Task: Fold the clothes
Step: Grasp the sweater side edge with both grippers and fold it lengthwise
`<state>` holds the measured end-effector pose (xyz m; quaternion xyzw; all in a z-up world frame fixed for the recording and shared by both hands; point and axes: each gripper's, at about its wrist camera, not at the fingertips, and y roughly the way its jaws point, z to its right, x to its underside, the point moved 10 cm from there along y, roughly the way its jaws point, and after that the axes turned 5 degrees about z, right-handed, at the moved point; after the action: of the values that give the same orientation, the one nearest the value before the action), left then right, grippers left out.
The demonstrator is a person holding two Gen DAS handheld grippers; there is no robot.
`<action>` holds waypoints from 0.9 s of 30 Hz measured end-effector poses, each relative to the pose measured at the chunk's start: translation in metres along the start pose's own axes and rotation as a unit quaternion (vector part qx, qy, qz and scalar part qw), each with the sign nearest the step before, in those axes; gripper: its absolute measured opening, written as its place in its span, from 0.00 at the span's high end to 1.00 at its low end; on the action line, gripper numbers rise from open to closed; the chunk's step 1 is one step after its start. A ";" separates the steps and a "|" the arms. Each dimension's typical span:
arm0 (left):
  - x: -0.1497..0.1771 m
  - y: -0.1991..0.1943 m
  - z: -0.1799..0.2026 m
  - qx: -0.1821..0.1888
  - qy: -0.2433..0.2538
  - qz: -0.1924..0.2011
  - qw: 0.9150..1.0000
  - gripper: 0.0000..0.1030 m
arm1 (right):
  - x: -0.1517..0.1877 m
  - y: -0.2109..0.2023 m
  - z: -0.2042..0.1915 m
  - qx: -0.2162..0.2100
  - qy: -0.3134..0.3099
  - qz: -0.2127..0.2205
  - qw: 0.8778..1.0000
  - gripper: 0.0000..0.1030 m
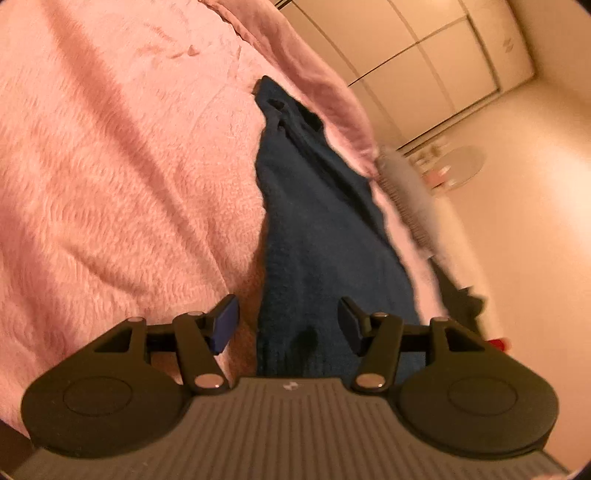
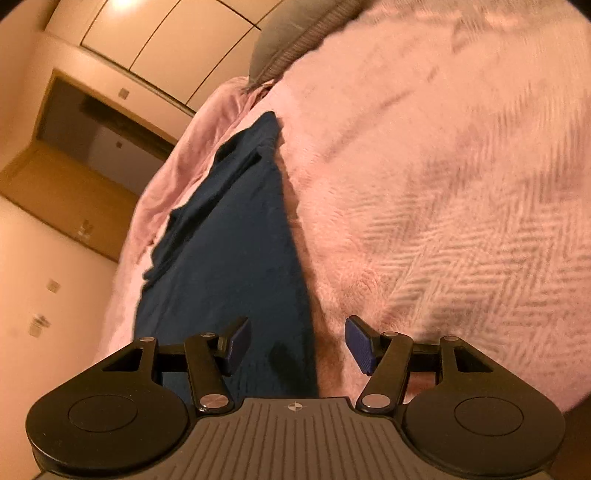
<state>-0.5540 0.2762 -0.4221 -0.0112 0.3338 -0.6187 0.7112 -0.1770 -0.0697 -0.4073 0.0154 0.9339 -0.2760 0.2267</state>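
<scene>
A dark blue knitted garment (image 1: 317, 229) lies stretched out on a pink fleecy bedspread (image 1: 110, 166), close to the bed's edge. My left gripper (image 1: 288, 325) hovers over its near end, jaws apart, nothing between the blue pads. In the right wrist view the same garment (image 2: 236, 236) runs away from me with a rumpled far end. My right gripper (image 2: 297, 349) stands open above the garment's near right edge, where it meets the bedspread (image 2: 443, 184). Neither gripper touches the cloth.
The bed's edge drops to a pale floor (image 1: 517, 221) on one side. Cupboard doors (image 1: 424, 48) line the far wall. A round glass table (image 1: 461, 166) with small items stands on the floor. A grey pillow (image 2: 280, 33) lies at the bed's head, and a dark doorway (image 2: 96, 125) opens nearby.
</scene>
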 end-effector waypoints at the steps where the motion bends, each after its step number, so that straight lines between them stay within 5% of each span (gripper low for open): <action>1: 0.003 -0.001 -0.001 0.011 -0.008 -0.003 1.000 0.48 | -0.001 0.002 0.004 -0.010 0.012 -0.003 1.000 0.41; 9: 0.015 0.014 0.001 0.062 -0.044 -0.031 0.997 0.54 | 0.007 0.009 0.005 -0.096 0.050 -0.047 0.993 0.42; 13: 0.010 0.024 -0.004 0.064 -0.049 -0.039 0.996 0.75 | 0.002 0.013 0.014 -0.105 0.084 -0.049 0.990 0.62; 19: 0.021 0.023 -0.007 0.084 -0.042 -0.059 0.994 0.82 | 0.006 0.011 0.016 -0.123 0.082 -0.064 0.987 0.68; 22: 0.017 0.030 -0.010 0.082 -0.056 -0.057 0.993 0.89 | 0.006 0.010 0.017 -0.111 0.085 -0.068 0.988 0.86; 27: 0.013 0.025 0.006 0.074 -0.014 -0.047 0.996 0.95 | 0.002 -0.004 -0.004 -0.113 0.058 -0.058 0.990 0.92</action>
<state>-0.5292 0.2680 -0.4341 0.0174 0.2760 -0.6741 0.6850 -0.1814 -0.0712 -0.4034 -0.0481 0.9699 -0.1801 0.1564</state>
